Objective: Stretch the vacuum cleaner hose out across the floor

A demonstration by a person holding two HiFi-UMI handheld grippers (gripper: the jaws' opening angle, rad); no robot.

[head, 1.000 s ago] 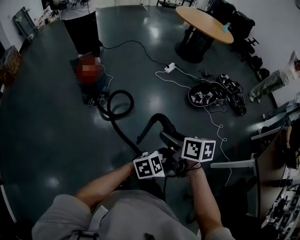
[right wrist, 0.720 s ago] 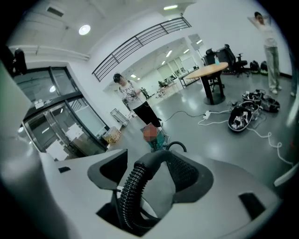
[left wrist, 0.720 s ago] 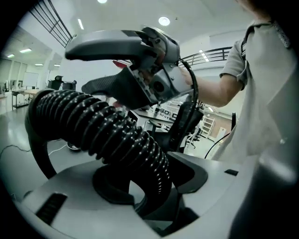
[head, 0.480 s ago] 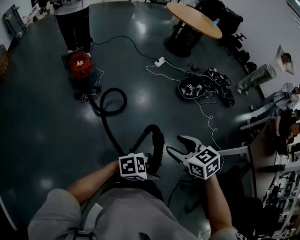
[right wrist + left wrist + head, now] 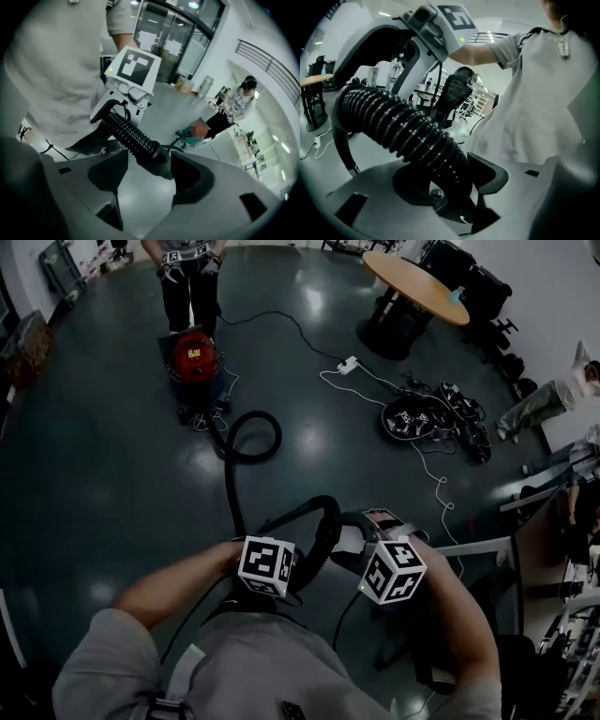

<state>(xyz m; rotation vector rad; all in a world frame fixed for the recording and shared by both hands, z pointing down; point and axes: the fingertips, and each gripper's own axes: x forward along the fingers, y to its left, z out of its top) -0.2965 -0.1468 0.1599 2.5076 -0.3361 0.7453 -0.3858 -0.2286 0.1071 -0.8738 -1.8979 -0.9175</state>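
Hose [image 5: 229, 488]: looped on floor [image 5: 103, 474] ahead of claws, trailing from vacuum [image 5: 194, 357]; free end raised to me. Left claw [image 5: 452, 180] clamped round ribbed part, anchor for pull. Right claw [image 5: 150, 174] just opening, spread; cuff between jaws, unpinched, probably regripping.

Dim fisheye head view, corners vignetted black, ceiling lights glaring off the glossy floor [image 5: 141, 474]; both gripper views are brighter and strongly curved, close hose [image 5: 408, 136] ribs glinting, foreground soft, edges dark.
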